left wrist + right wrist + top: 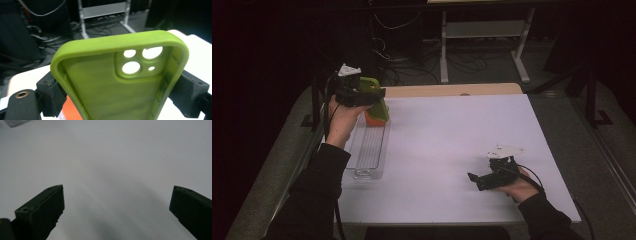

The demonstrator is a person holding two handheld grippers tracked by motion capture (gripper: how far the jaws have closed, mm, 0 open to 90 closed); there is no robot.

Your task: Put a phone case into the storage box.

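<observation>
the left gripper (374, 95) hangs over the far left corner of the white table (452, 145), above the far end of a clear plastic tray (368, 150) that lies along the left edge. its jaws pinch a lime-green phone case (377, 100) by the two long sides. in the left gripper view the green phone case (107, 87) faces the camera with its hollow inside, camera end up: a raised square corner block holds three round lens holes and one small hole. the black pads press against both outer walls. no brand, logo or lettering can be read on the case's inner surface. a patch of orange (72, 107) shows below the case there, and in the high view an orange thing (373, 119) sits just under the case at the tray's far end; what it is cannot be told.

the right gripper (477, 179) rests low over the near right part of the table, pointing left, well apart from the tray. its jaws stand spread wide with bare white tabletop (112, 170) between them. no writing is legible anywhere on the table or tray.
</observation>
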